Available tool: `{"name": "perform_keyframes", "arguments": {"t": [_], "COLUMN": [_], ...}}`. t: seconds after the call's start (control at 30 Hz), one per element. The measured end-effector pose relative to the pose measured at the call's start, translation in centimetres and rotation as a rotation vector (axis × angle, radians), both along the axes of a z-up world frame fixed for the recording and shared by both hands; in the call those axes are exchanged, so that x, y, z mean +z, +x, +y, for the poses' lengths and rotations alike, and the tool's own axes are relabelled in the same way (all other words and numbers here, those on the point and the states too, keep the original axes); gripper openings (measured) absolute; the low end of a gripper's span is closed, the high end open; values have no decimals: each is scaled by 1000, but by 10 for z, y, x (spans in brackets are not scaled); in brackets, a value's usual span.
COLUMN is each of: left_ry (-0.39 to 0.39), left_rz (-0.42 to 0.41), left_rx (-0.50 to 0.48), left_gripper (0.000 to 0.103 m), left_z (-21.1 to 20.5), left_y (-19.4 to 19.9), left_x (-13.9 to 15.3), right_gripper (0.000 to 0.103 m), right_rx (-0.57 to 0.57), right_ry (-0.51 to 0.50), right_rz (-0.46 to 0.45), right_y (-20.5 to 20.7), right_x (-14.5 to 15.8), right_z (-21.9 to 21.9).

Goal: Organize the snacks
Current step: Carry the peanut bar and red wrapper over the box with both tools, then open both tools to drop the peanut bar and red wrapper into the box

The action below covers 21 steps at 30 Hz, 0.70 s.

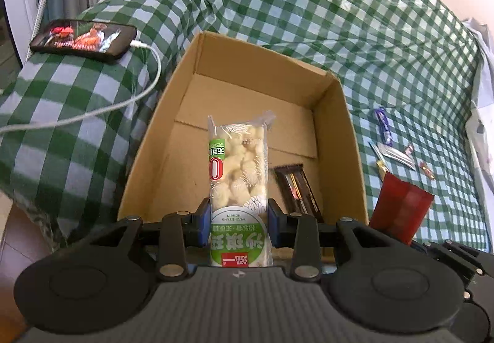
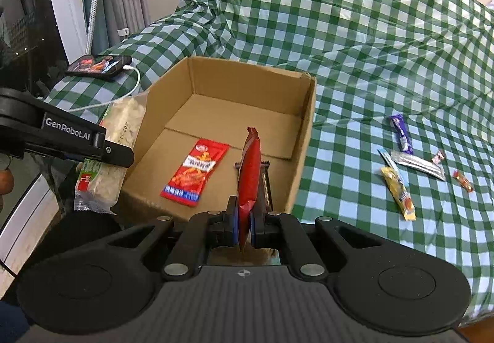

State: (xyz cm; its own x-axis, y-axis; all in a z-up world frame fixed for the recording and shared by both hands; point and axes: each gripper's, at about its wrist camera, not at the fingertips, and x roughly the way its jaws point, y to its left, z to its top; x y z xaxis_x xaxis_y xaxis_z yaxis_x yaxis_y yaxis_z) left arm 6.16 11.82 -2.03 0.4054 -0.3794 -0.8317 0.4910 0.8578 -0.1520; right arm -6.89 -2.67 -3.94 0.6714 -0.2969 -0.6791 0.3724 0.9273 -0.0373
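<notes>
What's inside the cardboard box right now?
In the box: a flat red packet and a dark wrapped bar. The held red pouch hides part of the bar and floor.

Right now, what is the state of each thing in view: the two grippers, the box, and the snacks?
Left gripper: shut on the green-white snack pack, held over the box.
Right gripper: shut on the red packet, held on edge.
Cardboard box: open on top.
Red printed packet: lying flat in the box.
Dark brown bar: lying in the box.
Small snacks: loose on the checked cloth.
Phone: screen on, cable plugged in.
</notes>
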Motion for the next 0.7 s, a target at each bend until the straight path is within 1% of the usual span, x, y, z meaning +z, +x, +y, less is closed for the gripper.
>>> {"name": "perform_keyframes", "arguments": {"t": [0.37, 0.57, 0.7], "left_ry": [34, 56, 80], "left_rz": [2, 16, 24], "left_rx": [-4, -7, -9], "left_gripper": [40, 40, 40], "left_z": [-34, -44, -50], "left_y": [43, 62, 72], "left_x": [-10, -24, -34], "right_gripper": [7, 7, 7], "right_rx": [17, 27, 27], "right_ry": [14, 22, 34], "right_rz": [-32, -23, -7], "right_y": [51, 75, 87], "right_x": [-3, -8, -16], "right_z": [-23, -35, -42]}}
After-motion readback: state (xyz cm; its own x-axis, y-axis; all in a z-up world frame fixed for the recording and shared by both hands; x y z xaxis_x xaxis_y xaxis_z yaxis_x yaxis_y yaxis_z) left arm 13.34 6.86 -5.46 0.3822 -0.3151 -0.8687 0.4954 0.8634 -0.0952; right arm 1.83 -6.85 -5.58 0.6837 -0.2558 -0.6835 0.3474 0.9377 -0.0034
